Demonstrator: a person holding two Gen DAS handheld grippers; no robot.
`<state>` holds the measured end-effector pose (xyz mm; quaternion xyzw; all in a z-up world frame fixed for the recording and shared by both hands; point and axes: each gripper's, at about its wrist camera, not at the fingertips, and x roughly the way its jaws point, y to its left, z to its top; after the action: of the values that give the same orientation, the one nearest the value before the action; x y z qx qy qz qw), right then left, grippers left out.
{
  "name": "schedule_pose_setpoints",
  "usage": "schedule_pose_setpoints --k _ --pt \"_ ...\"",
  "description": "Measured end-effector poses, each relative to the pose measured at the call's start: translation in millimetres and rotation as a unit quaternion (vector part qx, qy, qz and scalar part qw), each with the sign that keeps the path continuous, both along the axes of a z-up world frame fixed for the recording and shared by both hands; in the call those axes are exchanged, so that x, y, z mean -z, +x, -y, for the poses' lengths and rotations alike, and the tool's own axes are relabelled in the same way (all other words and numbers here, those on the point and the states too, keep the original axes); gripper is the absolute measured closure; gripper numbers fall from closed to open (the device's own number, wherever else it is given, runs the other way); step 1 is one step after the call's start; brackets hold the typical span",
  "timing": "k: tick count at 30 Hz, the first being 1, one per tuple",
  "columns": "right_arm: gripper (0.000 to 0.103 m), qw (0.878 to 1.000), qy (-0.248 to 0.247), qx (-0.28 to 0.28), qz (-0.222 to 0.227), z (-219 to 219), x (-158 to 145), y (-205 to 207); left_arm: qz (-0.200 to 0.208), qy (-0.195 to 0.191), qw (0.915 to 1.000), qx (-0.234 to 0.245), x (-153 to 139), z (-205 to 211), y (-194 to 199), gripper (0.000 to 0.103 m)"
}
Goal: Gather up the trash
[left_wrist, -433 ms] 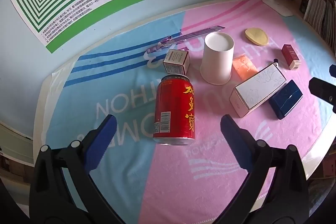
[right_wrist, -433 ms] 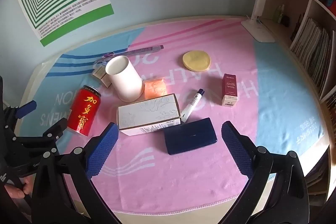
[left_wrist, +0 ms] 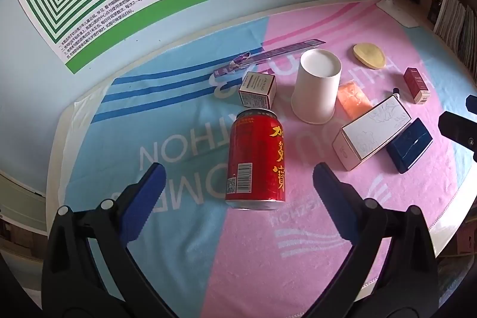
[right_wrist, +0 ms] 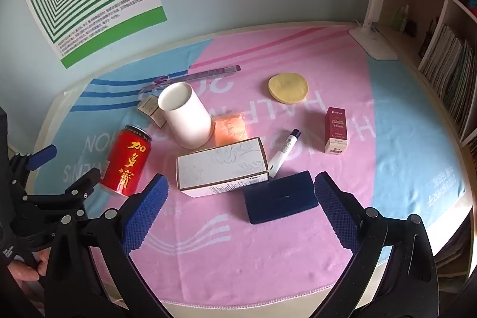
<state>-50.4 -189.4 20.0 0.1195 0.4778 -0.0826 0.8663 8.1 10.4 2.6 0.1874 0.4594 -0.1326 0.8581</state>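
A red drink can [left_wrist: 256, 158] stands upright on the pink and blue cloth, straight ahead of my open left gripper [left_wrist: 237, 187], whose fingers sit either side of its base without touching. The can also shows in the right wrist view [right_wrist: 128, 160]. A white paper cup [left_wrist: 316, 90] stands upside down behind it. A white carton [right_wrist: 222, 167] lies next to a dark blue case [right_wrist: 280, 200]. My right gripper [right_wrist: 240, 198] is open and empty, just short of the case.
A small grey box [left_wrist: 258, 90], an orange packet [left_wrist: 354, 99], a yellow round pad [right_wrist: 287, 88], a dark red box [right_wrist: 336, 129], a white tube [right_wrist: 284, 152] and a purple ruler [left_wrist: 268, 57] lie on the cloth. A lamp [right_wrist: 374, 20] and shelves [right_wrist: 432, 20] stand at the right.
My left gripper has moved slightly closer to the red can. The right gripper has barely moved.
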Motion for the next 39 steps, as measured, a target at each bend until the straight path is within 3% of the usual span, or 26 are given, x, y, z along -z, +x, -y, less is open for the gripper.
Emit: schedule_pose_setpoints --k 39 --pt "0.006 1.000 0.011 -0.013 -0.022 -9.8 1.5 4.1 -0.004 -0.007 1.0000 0.004 1.1 -2.0 2.8 0.006"
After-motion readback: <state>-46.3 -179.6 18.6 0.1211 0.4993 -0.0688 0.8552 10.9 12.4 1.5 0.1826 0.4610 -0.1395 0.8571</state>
